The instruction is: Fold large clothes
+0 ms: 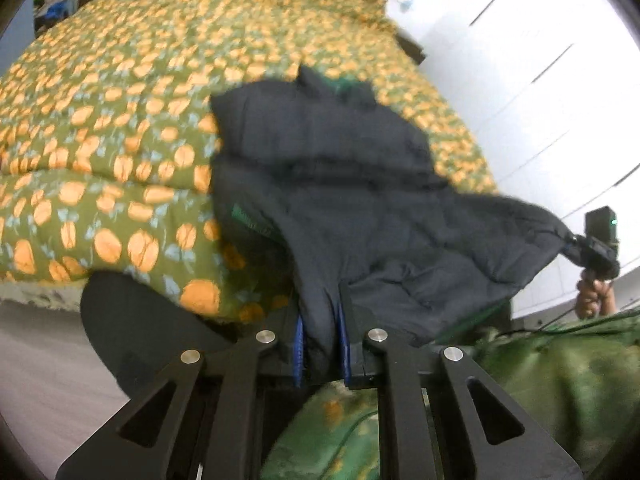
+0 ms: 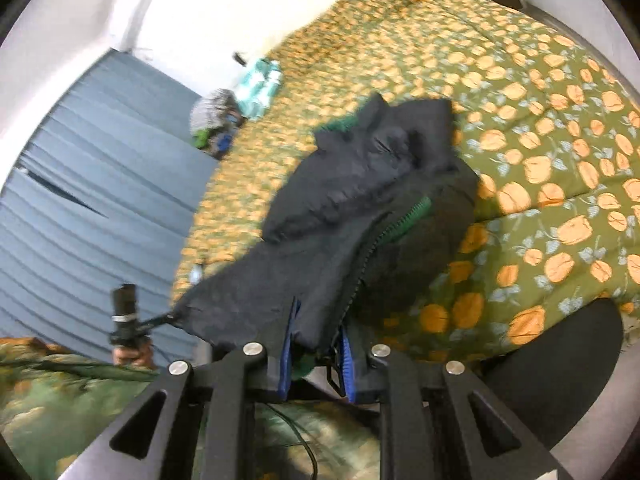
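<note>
Jacket [image 1: 344,184]: dark, quilted, with green lining. I see it gripped at its near hem by both claws. My left claw [image 1: 320,344] is clenched on one hem corner; my right claw [image 2: 316,354] is clenched on the other, beside the zipper [image 2: 362,256]. The hem spans straight between the two claws. The long axis runs forward from them, collar end farthest, lying on the bed [image 1: 120,120] with the orange-patterned cover ahead of both claws.
</note>
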Demonstrator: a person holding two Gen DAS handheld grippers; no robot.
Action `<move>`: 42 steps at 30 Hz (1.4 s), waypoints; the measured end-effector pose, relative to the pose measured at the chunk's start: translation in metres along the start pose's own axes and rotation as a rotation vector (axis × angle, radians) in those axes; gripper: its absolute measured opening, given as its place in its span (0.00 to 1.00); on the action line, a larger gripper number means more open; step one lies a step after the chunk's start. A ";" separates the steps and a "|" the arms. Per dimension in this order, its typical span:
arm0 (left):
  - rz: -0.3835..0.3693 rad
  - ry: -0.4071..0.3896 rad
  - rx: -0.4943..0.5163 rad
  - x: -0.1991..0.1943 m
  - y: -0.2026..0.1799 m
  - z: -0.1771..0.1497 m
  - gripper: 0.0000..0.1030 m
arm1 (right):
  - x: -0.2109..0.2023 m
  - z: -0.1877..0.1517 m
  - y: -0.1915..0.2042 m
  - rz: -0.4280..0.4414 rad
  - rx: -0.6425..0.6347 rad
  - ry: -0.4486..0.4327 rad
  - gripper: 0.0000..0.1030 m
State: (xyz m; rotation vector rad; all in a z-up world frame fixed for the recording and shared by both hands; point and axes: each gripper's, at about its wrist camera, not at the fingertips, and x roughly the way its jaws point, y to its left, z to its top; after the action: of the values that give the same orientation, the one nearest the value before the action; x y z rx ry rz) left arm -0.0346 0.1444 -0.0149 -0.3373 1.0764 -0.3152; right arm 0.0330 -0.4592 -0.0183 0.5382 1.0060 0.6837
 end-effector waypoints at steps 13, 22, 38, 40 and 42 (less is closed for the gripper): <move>-0.029 -0.135 -0.173 0.141 0.060 0.197 0.15 | 0.130 0.181 -0.086 -0.007 0.042 -0.179 0.19; -0.134 -0.130 -0.293 0.179 0.089 0.238 0.81 | 0.191 0.191 -0.181 -0.042 0.433 -0.236 1.00; 0.250 0.003 0.029 0.231 0.064 0.205 0.13 | 0.255 0.173 -0.070 -0.638 -0.394 0.025 0.24; 0.217 -0.087 0.033 0.203 0.055 0.216 0.12 | 0.234 0.180 -0.051 -0.632 -0.426 -0.052 0.23; 0.209 -0.177 0.027 0.186 0.047 0.230 0.12 | 0.220 0.195 -0.035 -0.627 -0.454 -0.134 0.23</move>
State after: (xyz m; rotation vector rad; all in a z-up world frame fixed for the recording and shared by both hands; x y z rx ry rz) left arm 0.2564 0.1372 -0.0833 -0.2213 0.9227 -0.1106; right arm 0.2964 -0.3408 -0.0830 -0.1346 0.7962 0.2877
